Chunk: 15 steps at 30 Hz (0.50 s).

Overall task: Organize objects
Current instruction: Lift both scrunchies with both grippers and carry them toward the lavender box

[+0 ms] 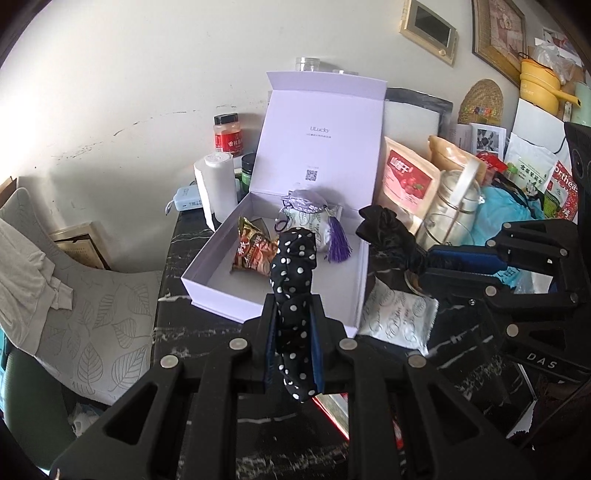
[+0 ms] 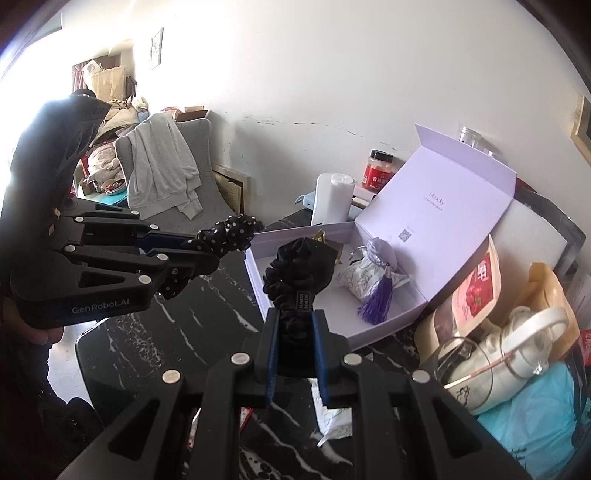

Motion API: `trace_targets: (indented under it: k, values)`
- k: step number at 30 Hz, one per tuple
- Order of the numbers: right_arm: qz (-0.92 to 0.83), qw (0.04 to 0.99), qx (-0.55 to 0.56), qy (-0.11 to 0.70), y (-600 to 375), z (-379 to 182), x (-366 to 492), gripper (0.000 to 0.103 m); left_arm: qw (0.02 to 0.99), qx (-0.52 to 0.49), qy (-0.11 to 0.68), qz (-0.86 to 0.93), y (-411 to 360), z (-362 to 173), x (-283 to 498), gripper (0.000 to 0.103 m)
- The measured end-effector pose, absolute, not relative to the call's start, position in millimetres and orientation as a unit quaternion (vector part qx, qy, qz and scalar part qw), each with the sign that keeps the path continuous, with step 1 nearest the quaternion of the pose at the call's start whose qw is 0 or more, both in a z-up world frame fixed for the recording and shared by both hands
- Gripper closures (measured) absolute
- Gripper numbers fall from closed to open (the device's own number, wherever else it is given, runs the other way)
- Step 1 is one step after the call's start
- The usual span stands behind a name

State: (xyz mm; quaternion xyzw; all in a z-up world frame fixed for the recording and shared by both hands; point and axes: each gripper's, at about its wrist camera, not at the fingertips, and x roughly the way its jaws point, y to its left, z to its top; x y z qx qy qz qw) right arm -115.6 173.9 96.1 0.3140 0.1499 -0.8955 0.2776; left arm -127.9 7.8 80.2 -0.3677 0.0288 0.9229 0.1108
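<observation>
Above the dark marble table [image 1: 192,332], two scrunchies: left gripper [image 1: 293,314] clamps the polka-dot scrunchie [image 1: 293,280], right gripper [image 2: 294,325] clamps the black scrunchie [image 2: 299,273]. One open "ULucky" box [image 1: 317,147] holds one sachet [image 1: 314,221] and one snack packet [image 1: 253,253].

A grey leaf-patterned chair [image 1: 92,325] is seen left of the desk [image 1: 207,343], draped with a pale garment [image 2: 162,166]. Framed pictures [image 1: 498,33] are noted on the wall.

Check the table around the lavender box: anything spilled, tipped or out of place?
Nothing spilled. One white sachet lies outside the lavender box, beside its right wall, while a similar tasselled sachet sits inside. A glass jar rests tilted among the clutter.
</observation>
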Motion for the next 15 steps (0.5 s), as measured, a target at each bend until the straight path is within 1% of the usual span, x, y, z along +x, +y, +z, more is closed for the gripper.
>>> trace_targets:
  k: [15]
  values:
    - [-0.889, 0.276, 0.334, 0.147, 160, 77, -190, 0.087, 0.11, -0.397, 0.017, 0.911, -8, 44, -221, 0.088]
